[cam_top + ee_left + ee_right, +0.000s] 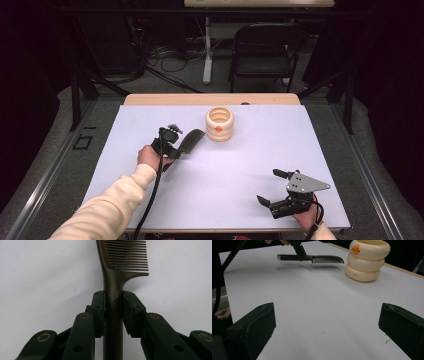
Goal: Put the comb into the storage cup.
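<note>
comb (113, 285): dark brown-black, fine toothed rows at upper middle of my left gripper view
cup (219, 123): cream, ribbed rings, orange spot on its front
mat (225, 175): pale lilac-white, plain
my grippers' jaws: black, brass-coloured rivets
my sleeve (107, 210): pale yellow, lower left

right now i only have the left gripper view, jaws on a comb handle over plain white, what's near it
Observer: A cream ribbed holder stands just past the comb, its mouth open upward.
Operator: is the comb up off the table
Observer: Yes. In the right gripper view the comb hangs roughly level above the white table, with its shadow below.
Operator: where's the other gripper
Observer: The right gripper sits low at the near right of the table, jaws wide apart with nothing between them.
</note>
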